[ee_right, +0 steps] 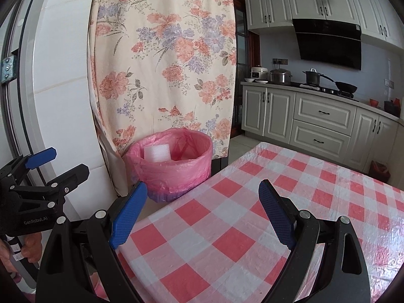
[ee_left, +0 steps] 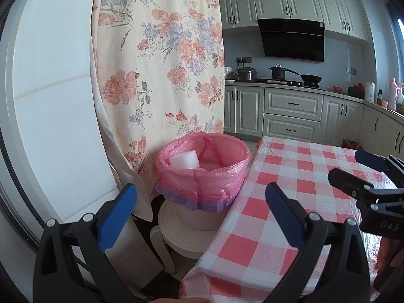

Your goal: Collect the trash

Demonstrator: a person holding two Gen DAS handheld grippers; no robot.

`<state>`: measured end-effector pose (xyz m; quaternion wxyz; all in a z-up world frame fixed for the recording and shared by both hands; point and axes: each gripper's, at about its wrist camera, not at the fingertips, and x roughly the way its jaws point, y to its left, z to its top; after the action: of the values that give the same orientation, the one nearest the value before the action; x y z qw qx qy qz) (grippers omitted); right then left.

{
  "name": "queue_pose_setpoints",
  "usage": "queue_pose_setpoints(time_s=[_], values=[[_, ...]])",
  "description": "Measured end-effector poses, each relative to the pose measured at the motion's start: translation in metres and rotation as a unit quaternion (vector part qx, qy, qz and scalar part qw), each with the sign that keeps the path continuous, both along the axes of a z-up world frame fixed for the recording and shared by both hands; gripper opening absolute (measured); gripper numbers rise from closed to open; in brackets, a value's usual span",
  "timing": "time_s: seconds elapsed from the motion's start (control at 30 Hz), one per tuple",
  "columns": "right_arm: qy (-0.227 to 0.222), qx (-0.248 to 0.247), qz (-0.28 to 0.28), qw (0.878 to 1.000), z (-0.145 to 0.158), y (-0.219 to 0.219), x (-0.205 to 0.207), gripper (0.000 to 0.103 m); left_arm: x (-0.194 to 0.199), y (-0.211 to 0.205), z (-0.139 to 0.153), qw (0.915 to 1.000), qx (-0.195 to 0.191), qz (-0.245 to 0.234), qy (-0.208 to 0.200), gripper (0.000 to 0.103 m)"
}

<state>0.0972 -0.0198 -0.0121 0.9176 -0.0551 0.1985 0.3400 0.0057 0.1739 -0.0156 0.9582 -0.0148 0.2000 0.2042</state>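
Both your left gripper (ee_left: 200, 214) and right gripper (ee_right: 203, 212) are spread and empty; white foam block (ee_left: 183, 160) already sits in the pink-lined round bin (ee_left: 202, 176) off the checked counter's (ee_right: 252, 214) far-left corner, so swing carelessly and you'll topple the bin off its white stool (ee_left: 181, 229).

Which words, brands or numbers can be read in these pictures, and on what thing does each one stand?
"DAS": white letters on the black body of the right gripper, seen from the left wrist; the word may be cut off.
"GenRobot.AI": on the black body of the left gripper, seen from the right wrist.
Rice cooker: its front panel is too small to read.
Nothing else bears text.
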Motion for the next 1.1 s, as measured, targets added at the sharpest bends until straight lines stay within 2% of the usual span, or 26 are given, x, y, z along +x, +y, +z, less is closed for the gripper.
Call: queue_pose_setpoints(time_s=[1.1], values=[[0.004, 0.001, 0.004, 1.000, -0.0022, 0.0017, -0.0007, 0.085, -0.0032, 0.0036, -0.0021, 0.9999, -0.015, -0.006, 0.005, 0.098]])
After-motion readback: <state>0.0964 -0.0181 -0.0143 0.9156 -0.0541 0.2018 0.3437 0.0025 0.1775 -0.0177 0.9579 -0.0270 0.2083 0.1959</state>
